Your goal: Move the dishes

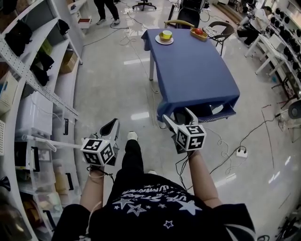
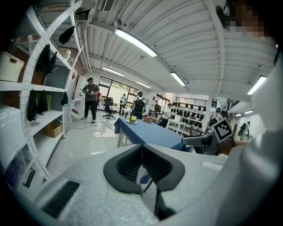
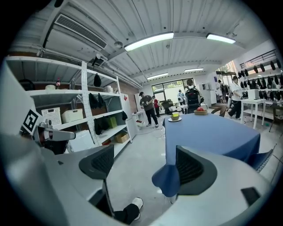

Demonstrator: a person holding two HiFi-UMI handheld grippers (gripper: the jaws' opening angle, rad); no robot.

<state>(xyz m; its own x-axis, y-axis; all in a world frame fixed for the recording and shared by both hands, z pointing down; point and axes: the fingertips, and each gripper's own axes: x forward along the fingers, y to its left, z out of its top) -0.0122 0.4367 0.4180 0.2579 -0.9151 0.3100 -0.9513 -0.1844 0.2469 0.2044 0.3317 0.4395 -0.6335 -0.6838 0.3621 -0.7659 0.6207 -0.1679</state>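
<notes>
A white plate carrying a yellow-green cup (image 1: 164, 36) stands at the far end of a blue-clothed table (image 1: 193, 70); a small basket with a red fruit (image 1: 199, 33) is beside it. Both grippers are held low over the floor, well short of the table's near edge. My left gripper (image 1: 114, 123) is shut and empty, its pads (image 2: 132, 163) pressed together. My right gripper (image 1: 177, 115) is open with nothing between its jaws. The right gripper view shows the cup and plate (image 3: 175, 117) and the basket (image 3: 200, 110) far ahead.
White shelving (image 1: 42, 94) with bins and bags runs along the left. A blue chair (image 1: 218, 113) is tucked under the table's near end; more chairs (image 1: 221, 28) are at the far end. Cables and a power strip (image 1: 241, 152) lie on the floor at the right. A person (image 1: 106, 9) stands far back.
</notes>
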